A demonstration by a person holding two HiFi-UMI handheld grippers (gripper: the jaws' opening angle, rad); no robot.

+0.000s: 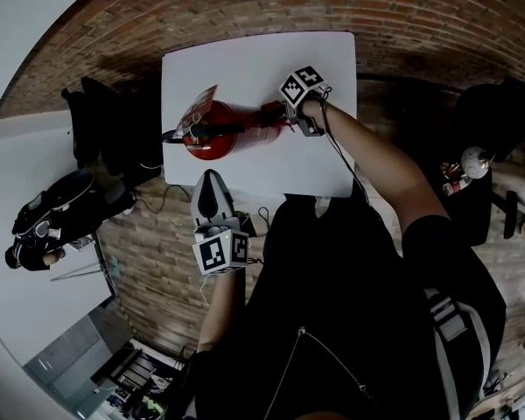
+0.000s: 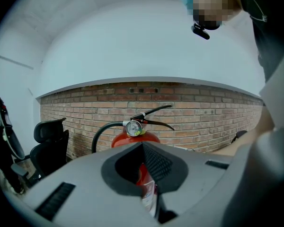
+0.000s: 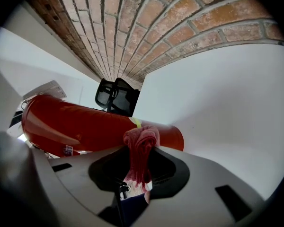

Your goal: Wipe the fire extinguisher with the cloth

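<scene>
The fire extinguisher point(image 1: 212, 136) stands upright on the white table point(image 1: 319, 160), in its left, near part. Your right gripper point(image 3: 142, 144) is clamped on the red cloth point(image 3: 138, 167), and the bunched cloth lies against the right side of the red cylinder. Your left gripper point(image 1: 208, 178) has its jaws together with nothing between them. It is held just off the near table edge, pointing at the extinguisher and apart from it.

A black office chair point(image 1: 114, 129) stands left of the table. A brick wall point(image 2: 203, 112) rises beyond the far edge.

Only the left gripper view shows the pressure gauge point(image 2: 133, 128), the black hose point(image 2: 100, 134) curving down the left side, and the lever point(image 2: 154, 113) pointing right. Only the right gripper view shows the cloth meeting the cylinder. Only the head view shows both grippers together.
</scene>
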